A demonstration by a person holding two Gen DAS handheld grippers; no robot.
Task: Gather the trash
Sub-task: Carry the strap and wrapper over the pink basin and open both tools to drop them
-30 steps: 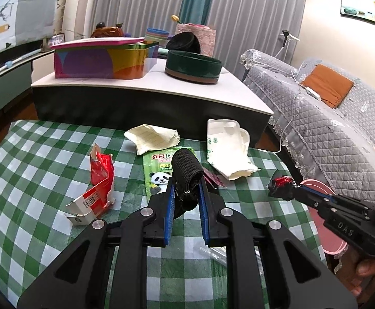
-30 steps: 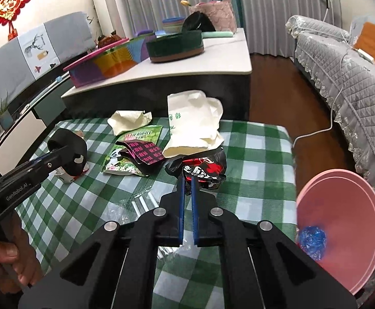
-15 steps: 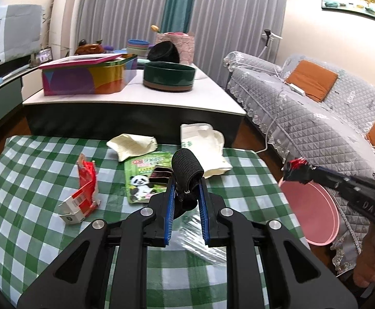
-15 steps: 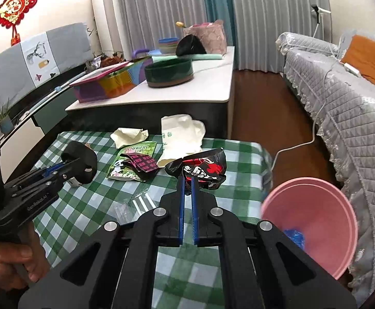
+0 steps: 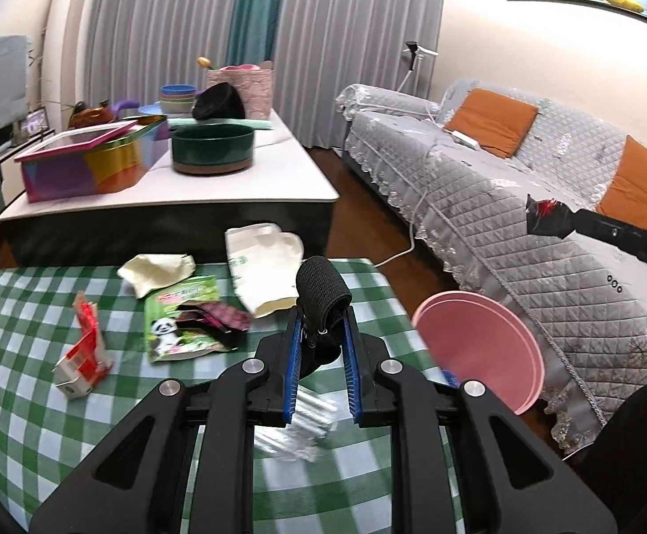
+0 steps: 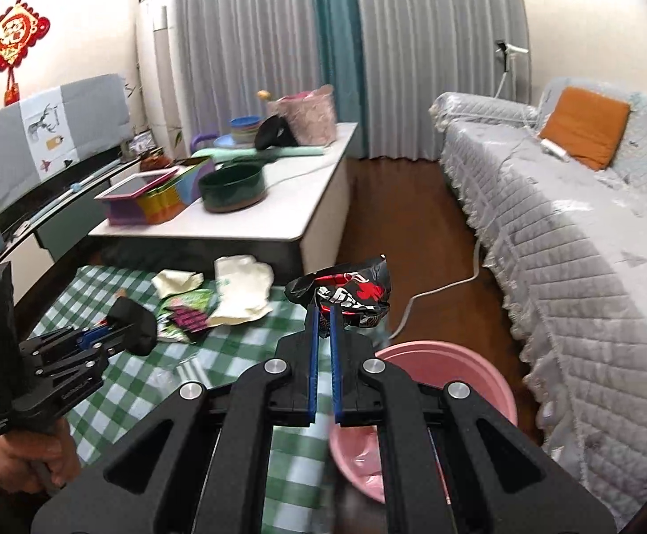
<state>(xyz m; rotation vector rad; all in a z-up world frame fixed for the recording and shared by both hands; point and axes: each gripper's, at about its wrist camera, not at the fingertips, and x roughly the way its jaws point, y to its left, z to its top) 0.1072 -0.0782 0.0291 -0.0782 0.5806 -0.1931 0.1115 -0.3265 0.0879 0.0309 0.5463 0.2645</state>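
Looking along my left hand-held gripper [image 5: 322,331], I saw its blue pads clamped on a black rolled strap [image 5: 322,287] that stood up between them above the green checked table [image 5: 21,400]. On the cloth lay a red and white carton [image 5: 84,356], a panda snack packet [image 5: 181,320] with a dark plaid wrapper [image 5: 216,316] on top, a crumpled cream paper [image 5: 156,269] and a white paper bag [image 5: 263,262]. Clear plastic film [image 5: 299,427] lay just beneath the jaws. The pink bin [image 5: 479,347] sat on the floor beside the table's right edge, below the grey sofa [image 5: 523,222]. At far right my right hand-held gripper [image 5: 561,218] hung above the sofa side with a black and red wrapper [image 5: 543,216] at its tip.

From the right wrist, my right hand-held gripper [image 6: 322,316] was nearly closed, pinching the black and red wrapper [image 6: 350,296] by its lower edge. The pink bin [image 6: 448,382] lay below and slightly right of the fingers, partly hidden by them. At left, my left hand-held gripper [image 6: 127,327] held the black strap over the table [image 6: 114,382], gripped by my hand [image 6: 25,458].
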